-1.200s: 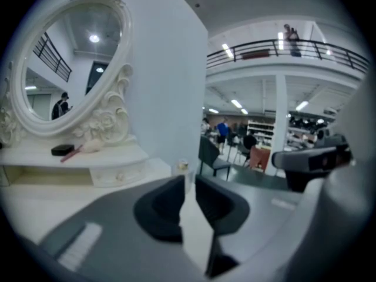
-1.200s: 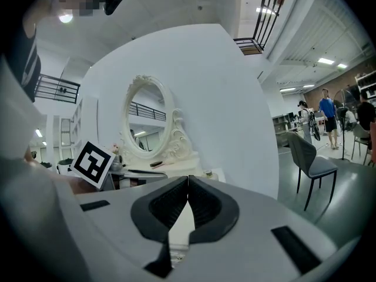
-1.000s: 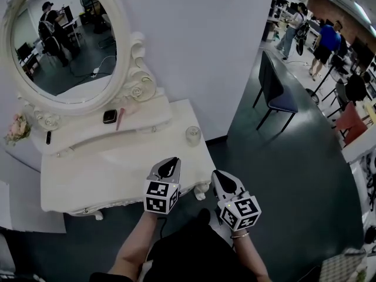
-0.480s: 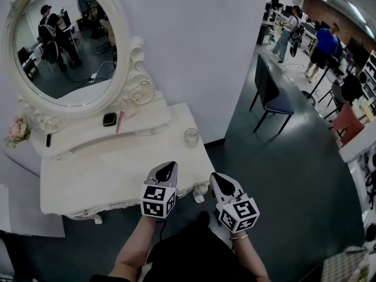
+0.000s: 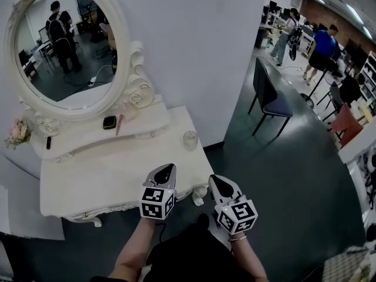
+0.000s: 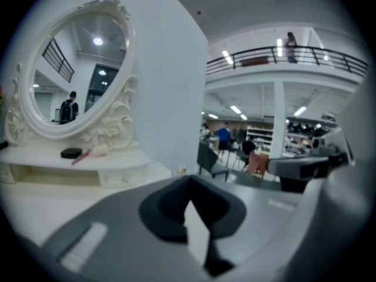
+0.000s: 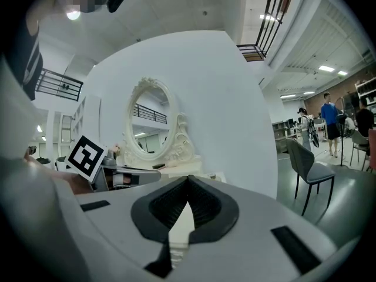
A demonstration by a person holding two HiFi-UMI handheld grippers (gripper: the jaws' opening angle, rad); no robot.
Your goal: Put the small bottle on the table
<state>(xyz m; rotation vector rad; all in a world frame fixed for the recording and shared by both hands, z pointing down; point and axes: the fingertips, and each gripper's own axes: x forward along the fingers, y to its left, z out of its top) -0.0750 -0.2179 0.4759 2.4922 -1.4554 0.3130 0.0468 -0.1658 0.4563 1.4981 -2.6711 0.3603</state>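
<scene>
A small clear glass bottle (image 5: pixel 190 140) stands upright on the right end of the white dressing table (image 5: pixel 100 178), near its back edge. It shows tiny in the left gripper view (image 6: pixel 181 170). My left gripper (image 5: pixel 167 168) hangs over the table's front right edge, shut, with nothing between its jaws, a good way short of the bottle. My right gripper (image 5: pixel 215 181) is beside it, just off the table's right corner, also shut and empty. Both point toward the table. The left gripper's marker cube (image 7: pixel 87 156) appears in the right gripper view.
An oval mirror (image 5: pixel 64 46) in a carved white frame stands at the table's back. On the raised shelf lie a black case (image 5: pixel 109 121) and a pink item (image 5: pixel 119 121). A dark chair (image 5: pixel 270 96) stands on the floor to the right; people (image 5: pixel 322 46) are farther back.
Almost nothing: the head view has drifted a little, and both grippers stay at the table's front right corner. The bottle has not moved.
</scene>
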